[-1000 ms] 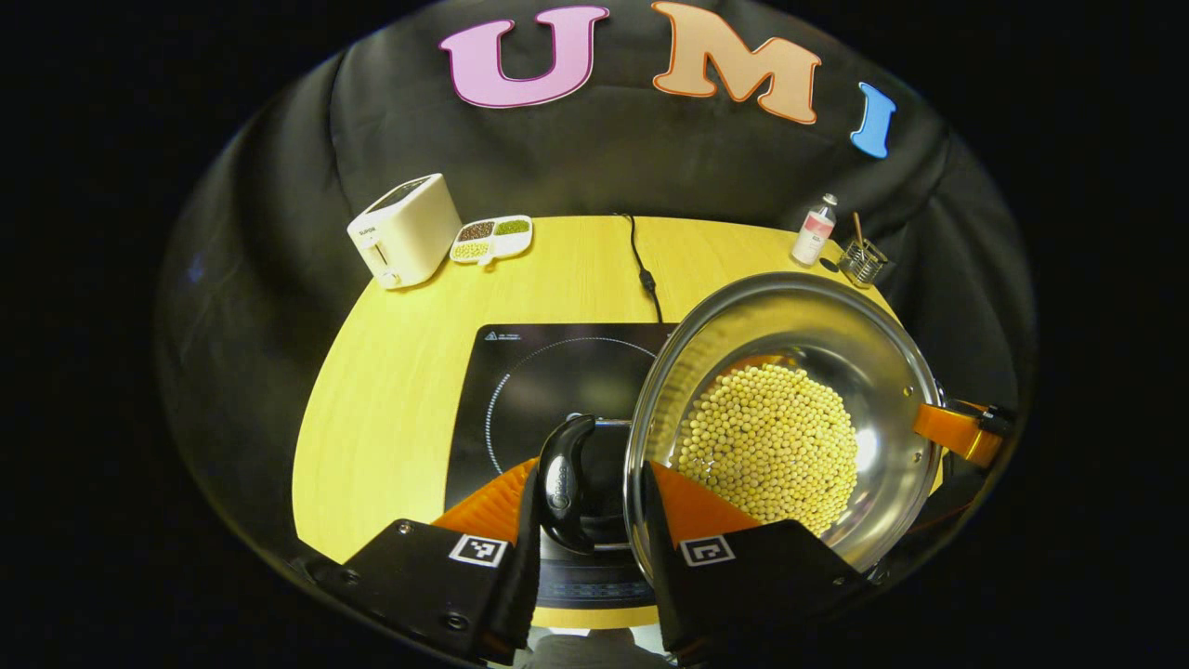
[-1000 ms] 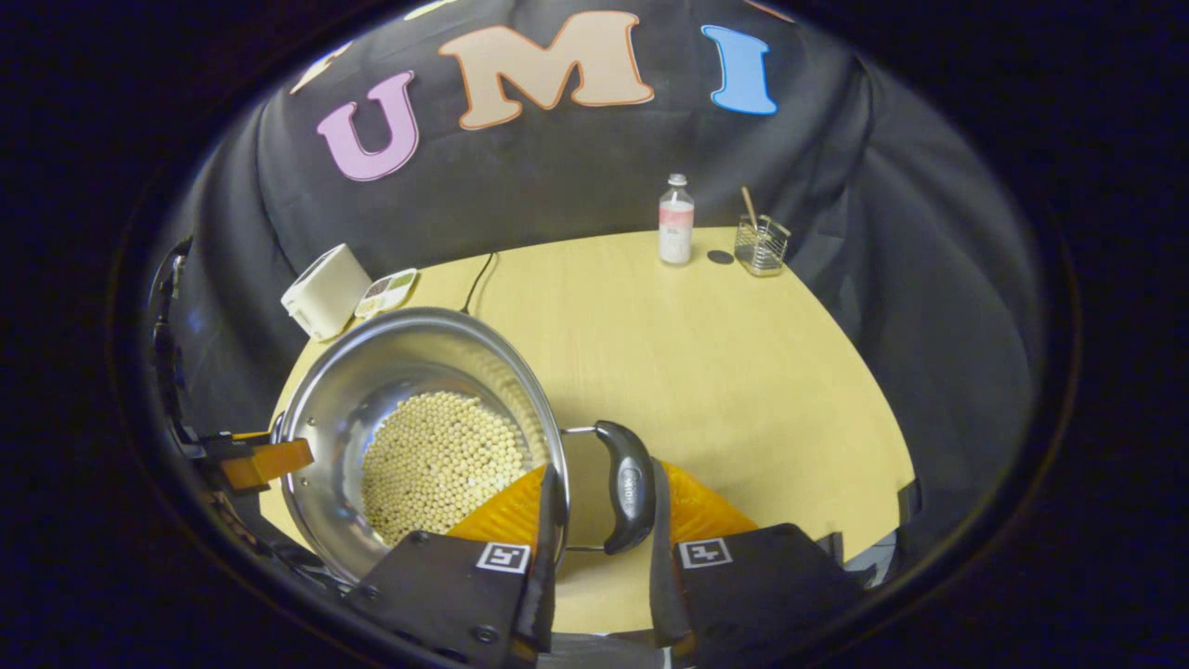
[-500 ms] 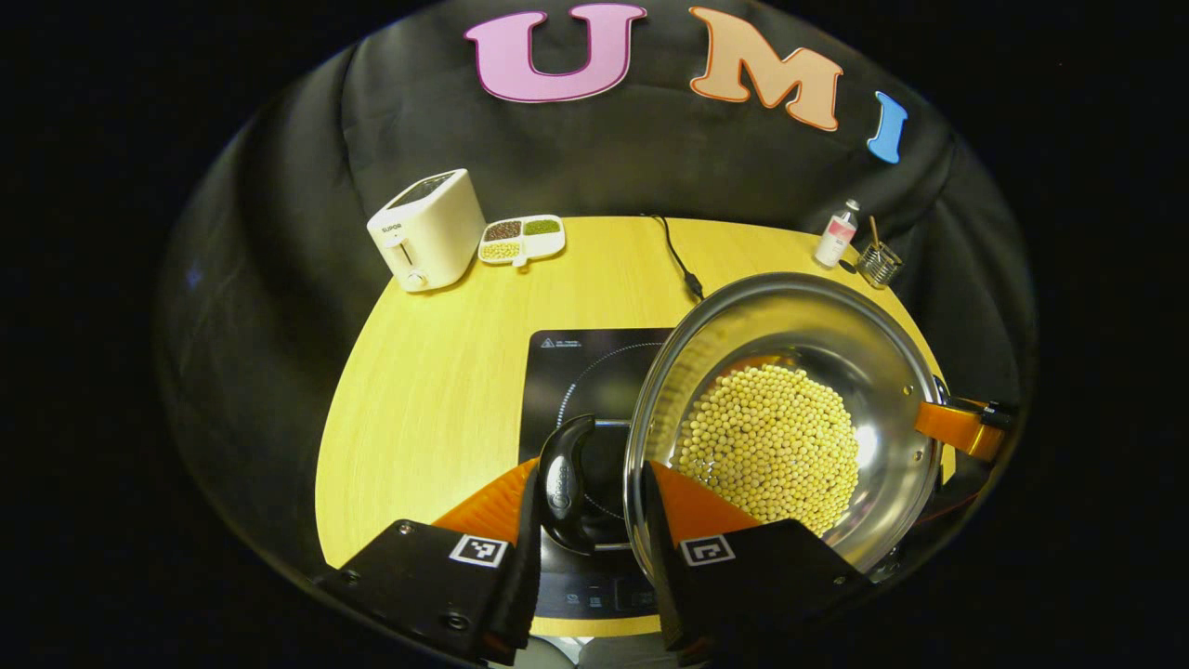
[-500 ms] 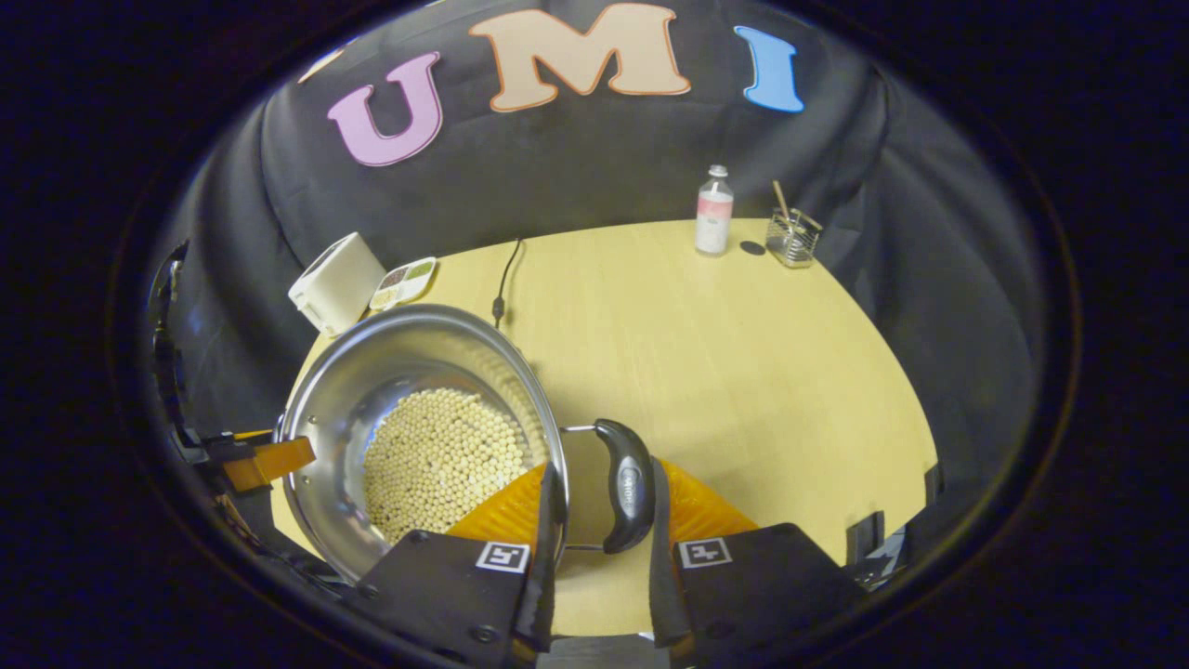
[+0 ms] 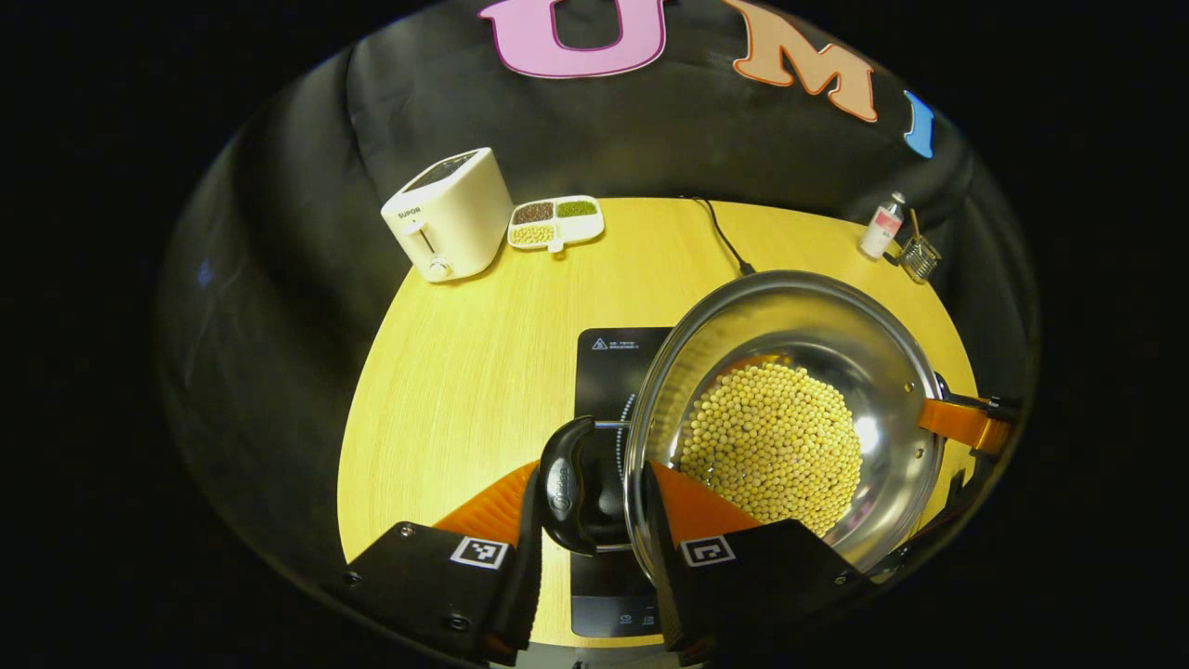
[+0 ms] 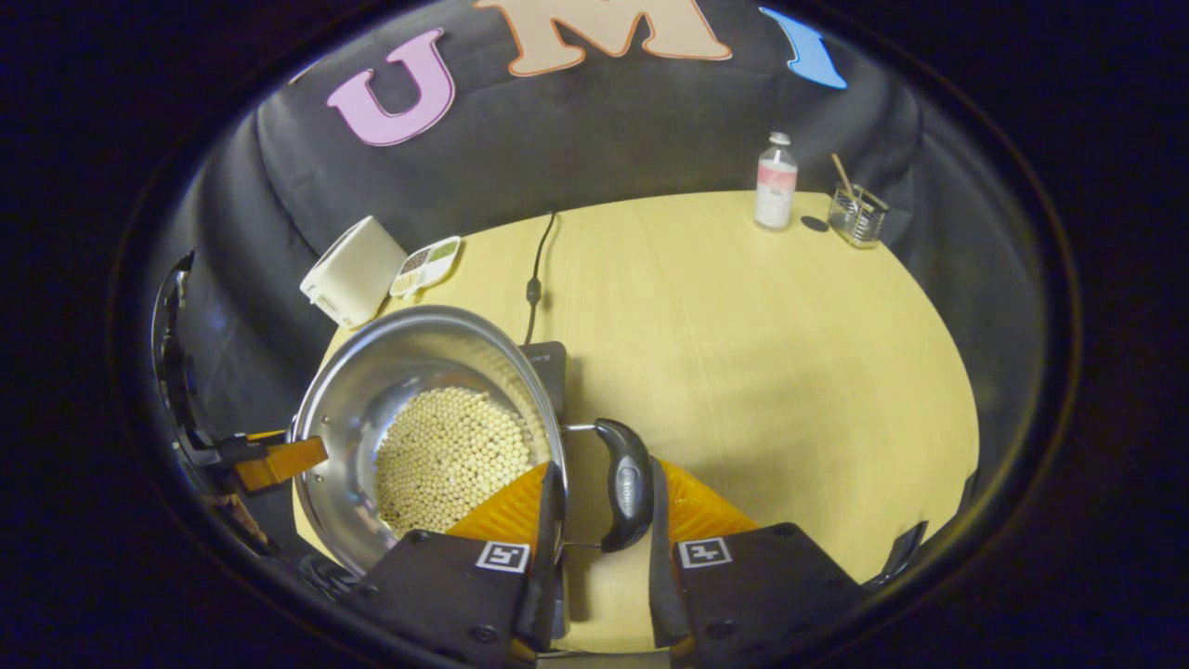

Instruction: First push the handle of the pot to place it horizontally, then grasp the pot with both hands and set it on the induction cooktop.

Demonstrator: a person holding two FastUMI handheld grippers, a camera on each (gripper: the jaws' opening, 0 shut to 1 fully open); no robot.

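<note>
**Pot travelling over the cooktop, one handle in each gripper**

Moving on from a second ago, the pot (image 5: 785, 418) is hanging more squarely over the cooktop (image 5: 608, 358), whose near edge is now showing under the left gripper (image 5: 585, 520). Steel and carrying a bed of beans (image 5: 769, 444), the pot is probably handling as heavy and rigid, with a slick rim and a load that is likely to shift if tipped; the two black side handles are the sensible holds.

Each gripper is closing narrowly on one: the left handle (image 5: 565, 483) is sitting between the left fingers, with the pot just right of them, and the right handle (image 6: 624, 483) between those of the right gripper (image 6: 599, 530), pot to their left.

Whether the base is touching the cooktop is hidden beneath the pot. Beyond the fingertips, a toaster (image 5: 449, 214), snack tray (image 5: 555, 221), bottle (image 6: 776, 181) and wire basket (image 6: 855, 214) are standing well apart.
</note>
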